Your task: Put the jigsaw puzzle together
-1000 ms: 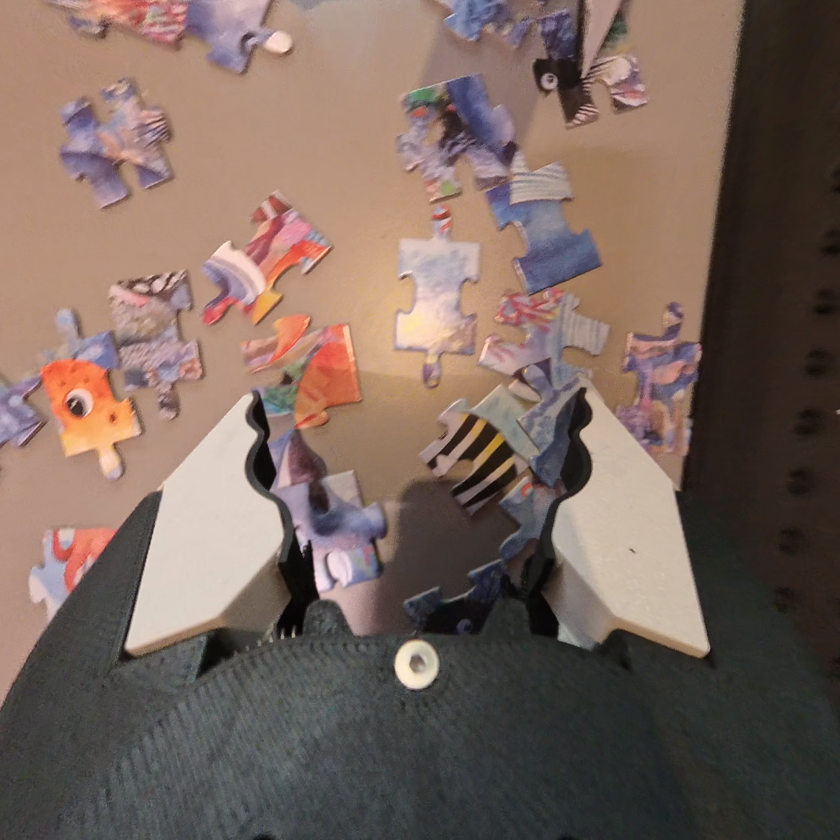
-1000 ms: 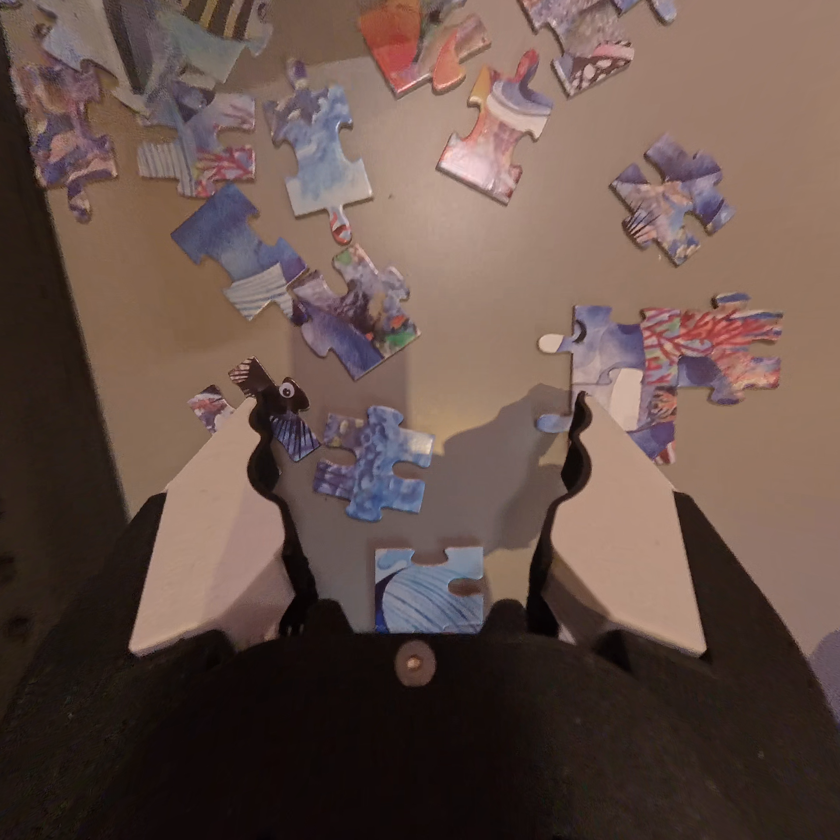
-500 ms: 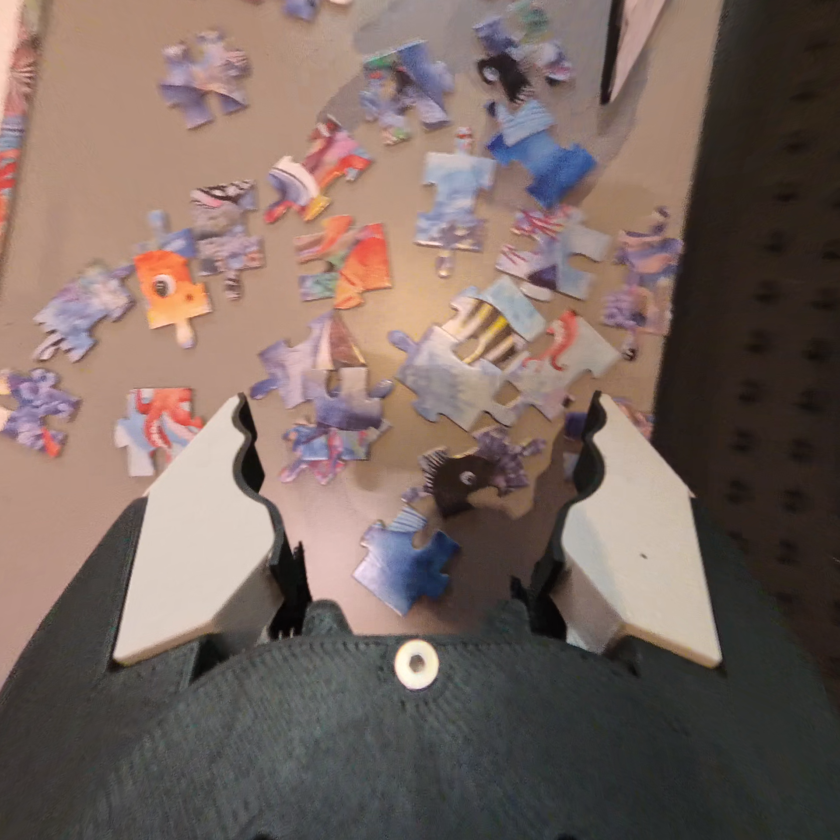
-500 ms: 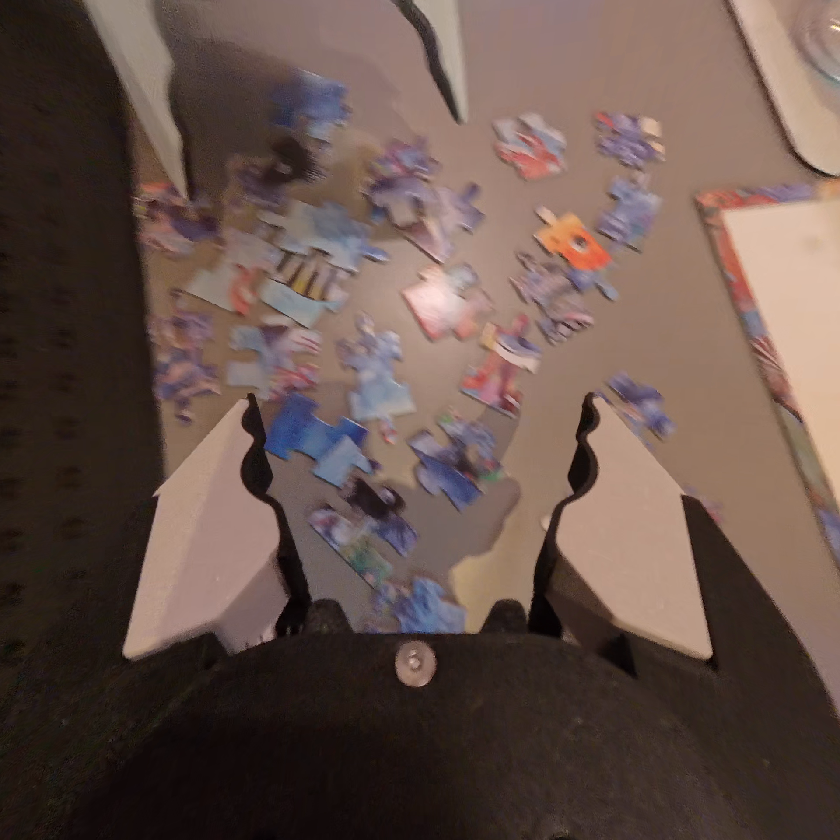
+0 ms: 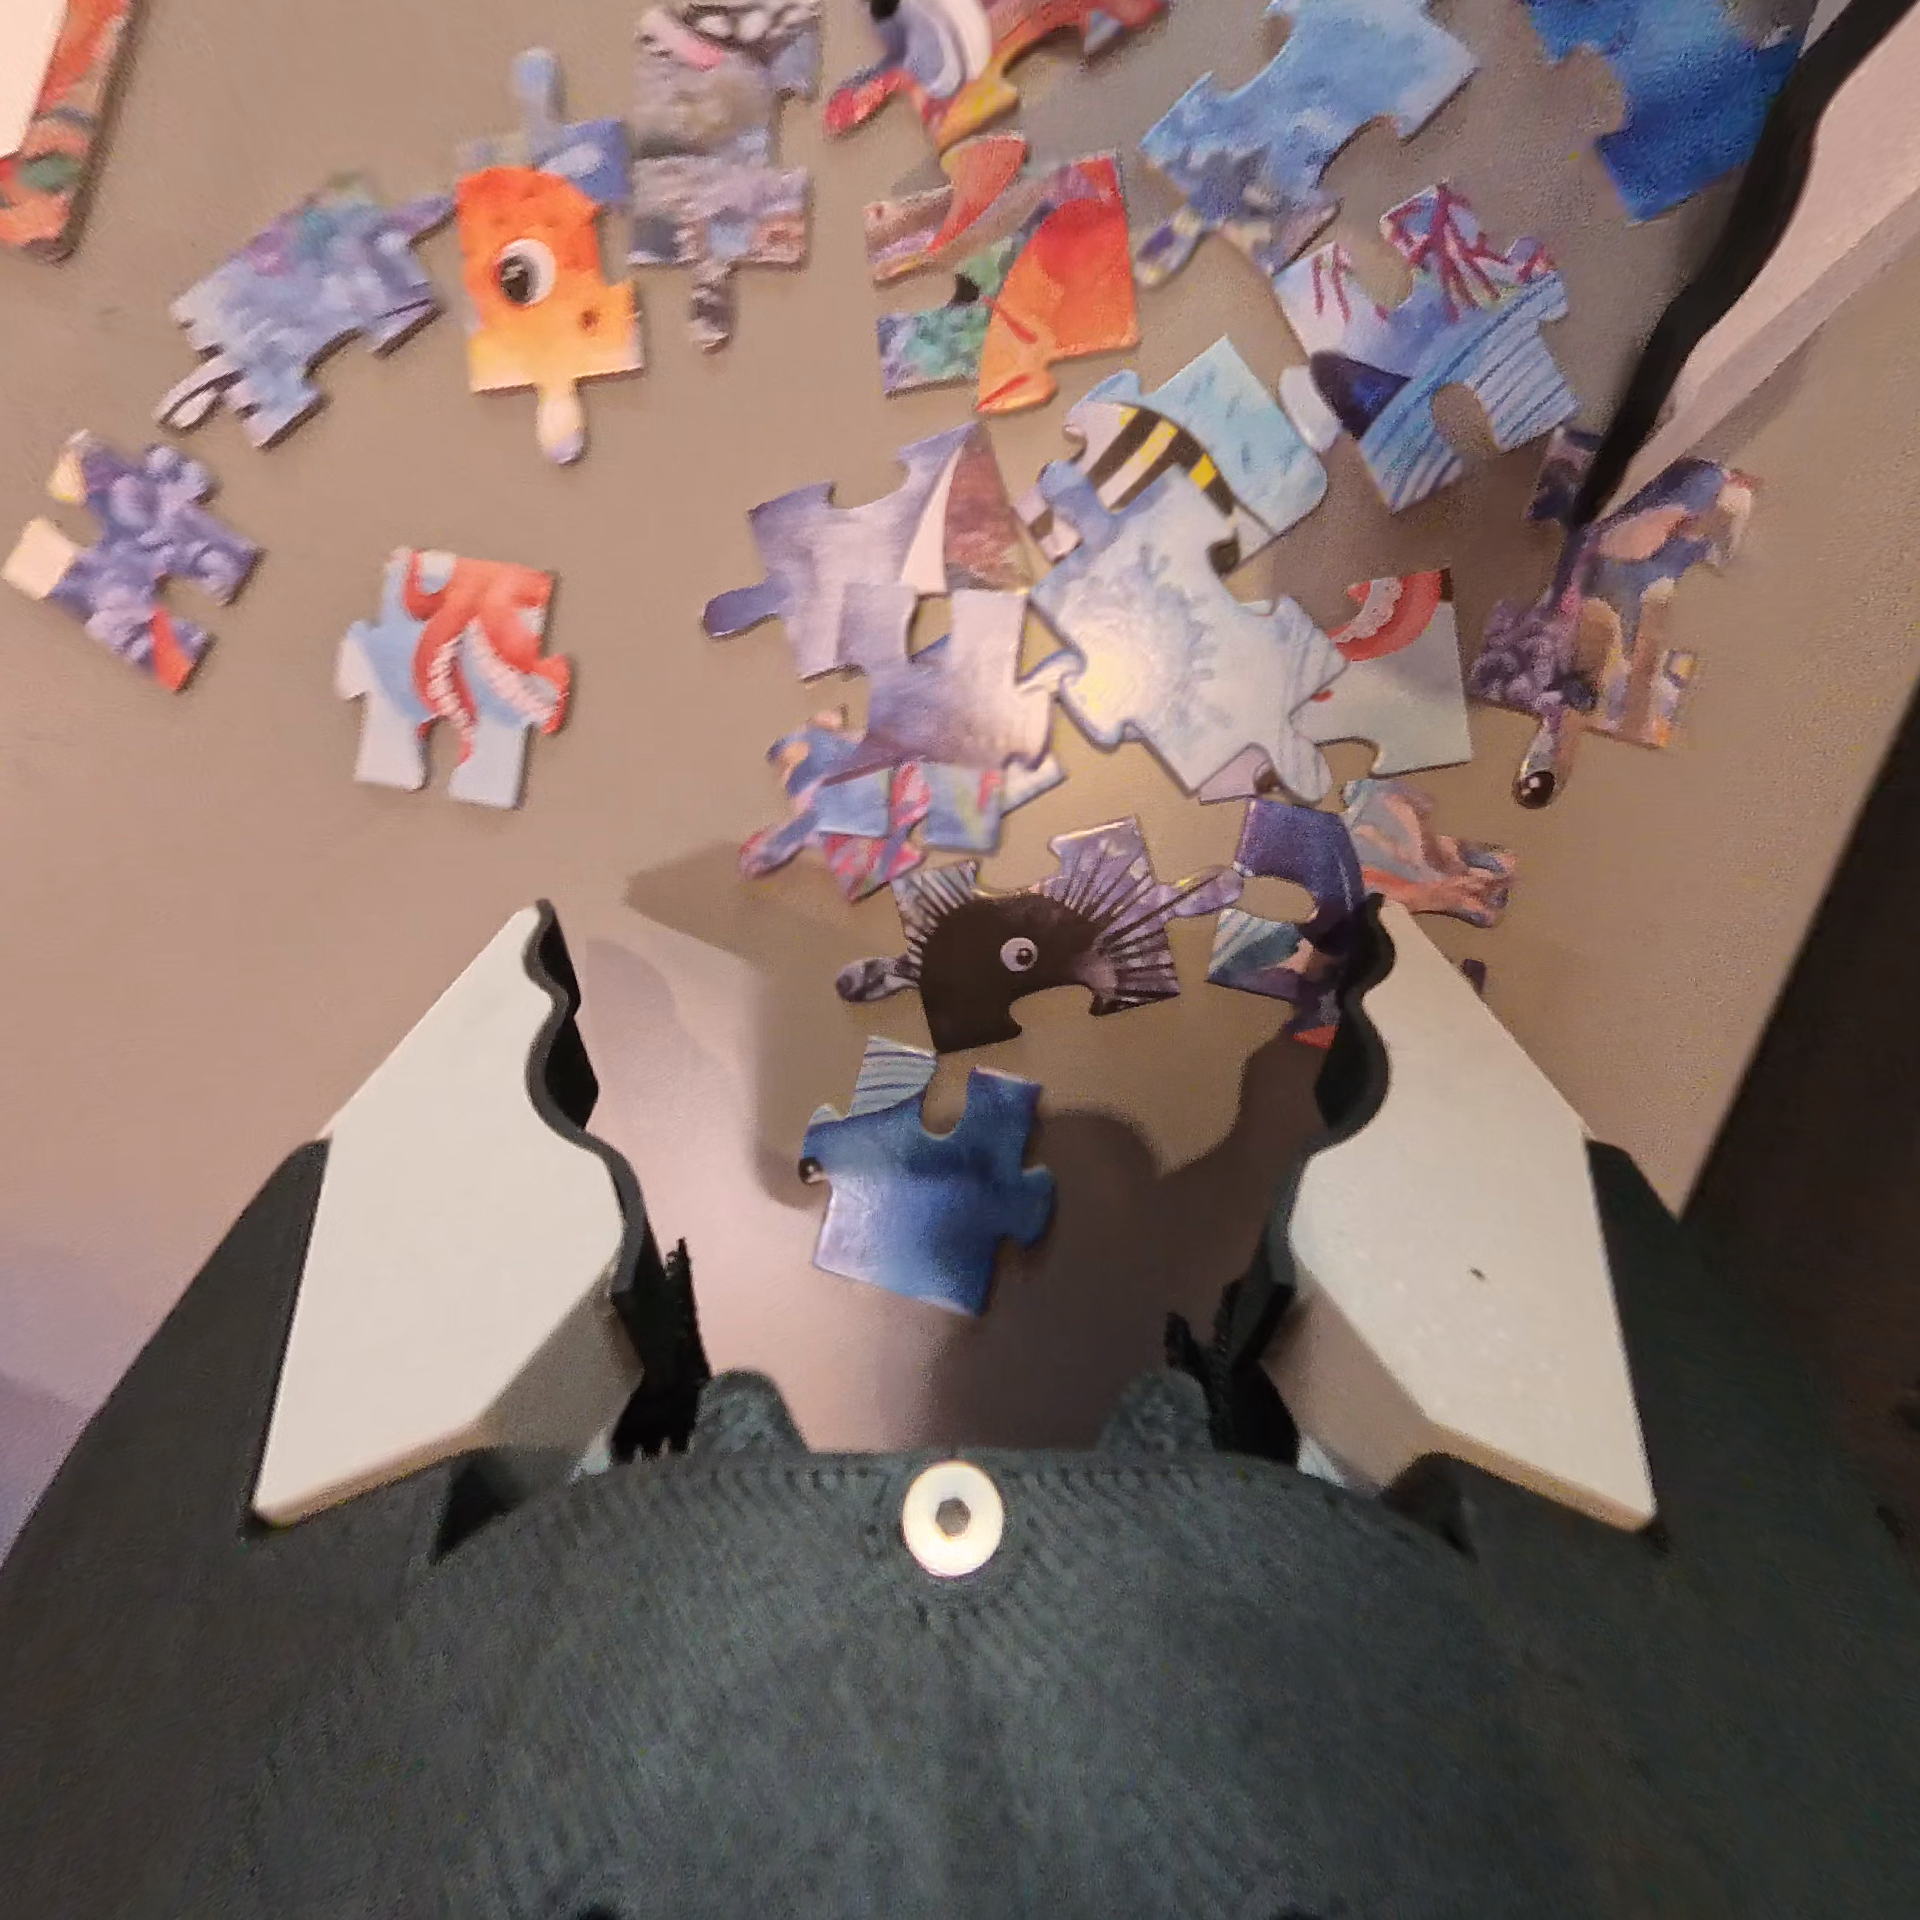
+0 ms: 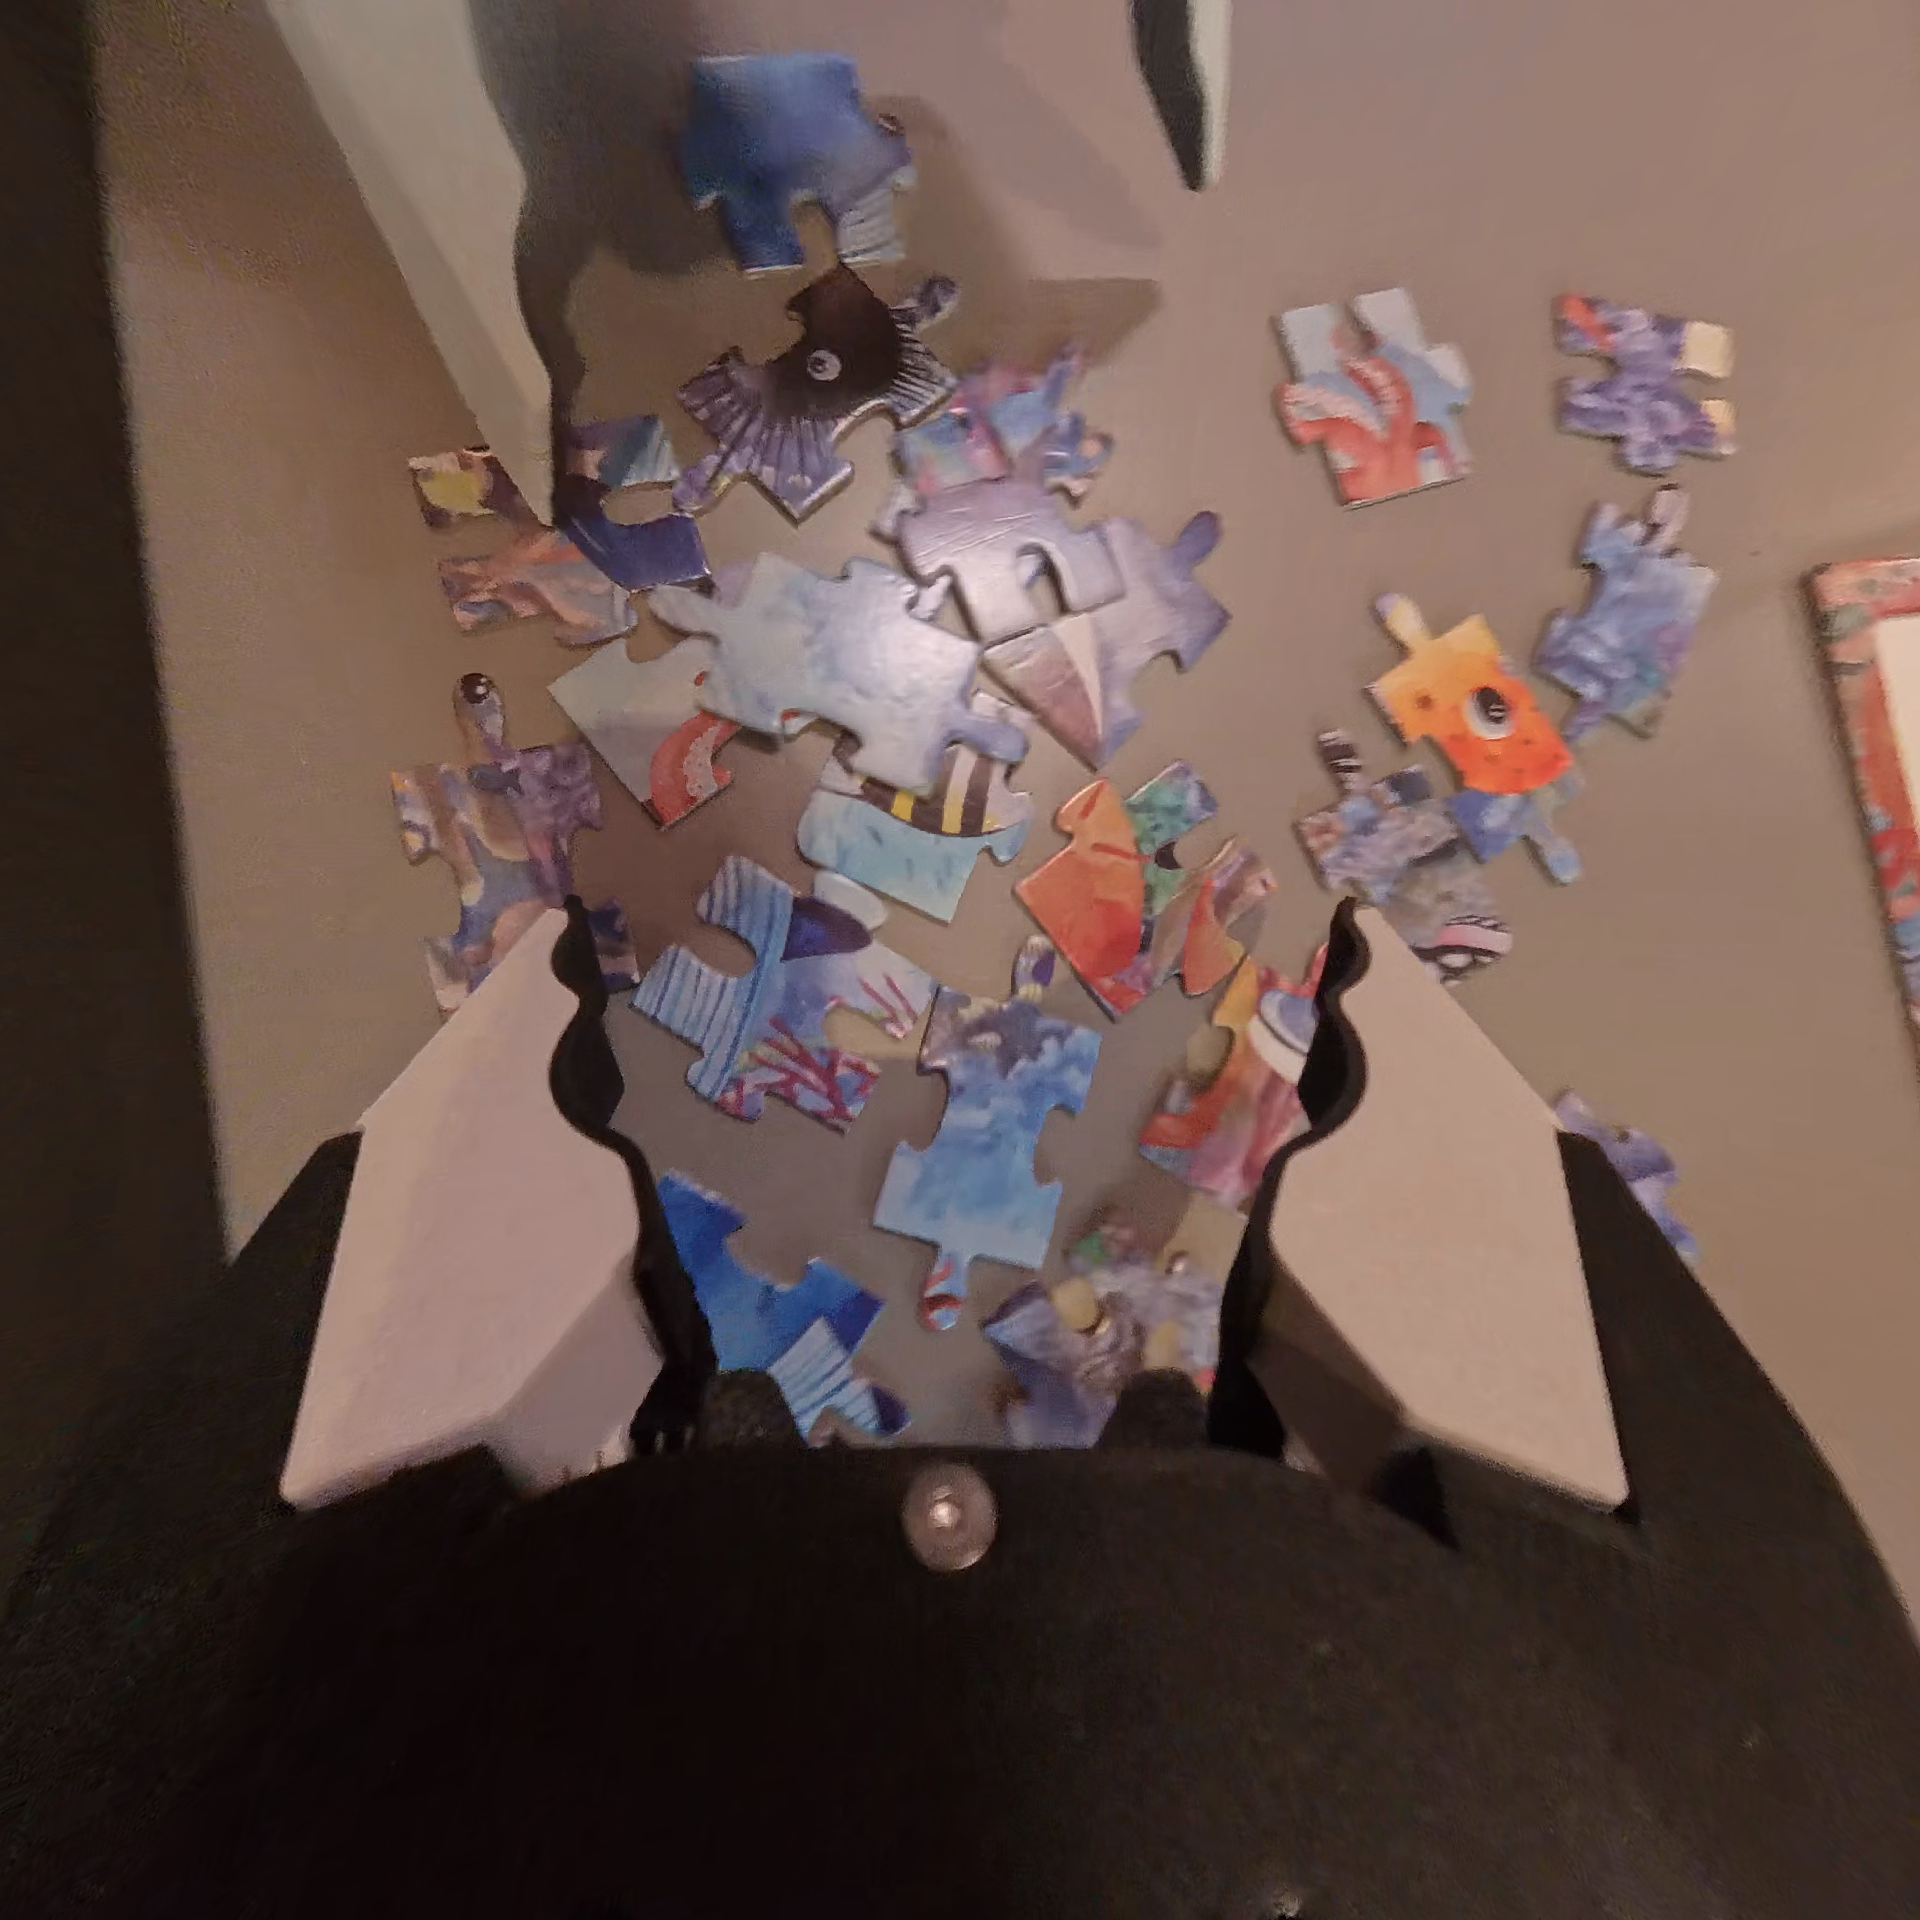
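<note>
Several loose jigsaw pieces lie scattered on a tan table (image 5: 260, 883). My left gripper (image 5: 961, 914) is open and empty above a black fish piece (image 5: 1023, 951) and a dark blue piece (image 5: 930, 1195), both between its fingers. My right gripper (image 6: 956, 909) is open and empty above a light blue piece (image 6: 982, 1132) and a striped blue piece (image 6: 769, 1003). The black fish piece (image 6: 821, 390) and dark blue piece (image 6: 795, 156) also show far off in the right wrist view. An orange one-eyed piece (image 5: 540, 275) (image 6: 1475, 717) lies apart. Some middle pieces overlap.
The puzzle frame's red patterned edge shows at the left wrist view's top left (image 5: 62, 156) and the right wrist view's right edge (image 6: 1870, 790). The other gripper's white finger (image 5: 1787, 239) (image 6: 436, 208) reaches in. A dark surface borders the table (image 6: 62, 623).
Both grippers have come lower and closer to the pieces, facing each other. The right wrist view swung from one end of the table to look across the whole scatter. Both stayed open.
</note>
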The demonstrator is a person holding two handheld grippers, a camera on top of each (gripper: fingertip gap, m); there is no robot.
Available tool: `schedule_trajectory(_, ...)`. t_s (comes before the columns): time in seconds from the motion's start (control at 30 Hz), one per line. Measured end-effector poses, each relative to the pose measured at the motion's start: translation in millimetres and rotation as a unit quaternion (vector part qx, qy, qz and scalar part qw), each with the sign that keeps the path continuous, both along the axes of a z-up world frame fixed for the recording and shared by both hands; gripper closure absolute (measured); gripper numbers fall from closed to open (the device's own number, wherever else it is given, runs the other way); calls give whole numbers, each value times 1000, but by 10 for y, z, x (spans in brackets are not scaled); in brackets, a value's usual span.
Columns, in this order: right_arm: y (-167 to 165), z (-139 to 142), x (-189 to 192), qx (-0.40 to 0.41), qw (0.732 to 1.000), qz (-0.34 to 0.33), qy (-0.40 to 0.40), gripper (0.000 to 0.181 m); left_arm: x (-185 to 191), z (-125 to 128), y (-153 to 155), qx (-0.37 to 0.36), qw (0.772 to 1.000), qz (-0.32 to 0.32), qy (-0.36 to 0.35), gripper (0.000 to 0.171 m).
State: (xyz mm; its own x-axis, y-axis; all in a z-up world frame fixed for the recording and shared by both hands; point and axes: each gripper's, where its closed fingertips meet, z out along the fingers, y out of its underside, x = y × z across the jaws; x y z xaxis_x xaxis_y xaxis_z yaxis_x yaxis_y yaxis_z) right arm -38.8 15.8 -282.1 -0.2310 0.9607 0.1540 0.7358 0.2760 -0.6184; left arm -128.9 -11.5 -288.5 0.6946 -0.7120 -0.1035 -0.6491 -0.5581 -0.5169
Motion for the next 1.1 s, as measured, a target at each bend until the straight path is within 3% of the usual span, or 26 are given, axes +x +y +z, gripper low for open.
schedule_trajectory(0.13,280,118,-63,52,998,-28,0,52,-276,146,135,39,998,28,42,40)
schedule_trajectory(0.2,308,263,5,38,999,-21,12,55,-187,283,151,55,998,16,19,44)
schedule_trajectory(0.37,676,305,697,31,998,-48,-40,50,187,428,205,65,997,-31,-14,44)
schedule_trajectory(0.53,898,-11,1238,20,989,-75,-126,44,787,367,345,51,994,-74,-60,34)
schedule_trajectory(0.8,973,-52,1431,-12,989,-88,-118,48,1570,190,640,64,990,-115,-44,32)
schedule_trajectory(1.0,1251,-5,1755,17,980,-149,-134,50,1629,-10,740,34,993,-102,-39,32)
schedule_trajectory(1.1,1180,-44,1655,4,983,-132,-127,52,1510,-15,736,29,995,-88,-38,33)
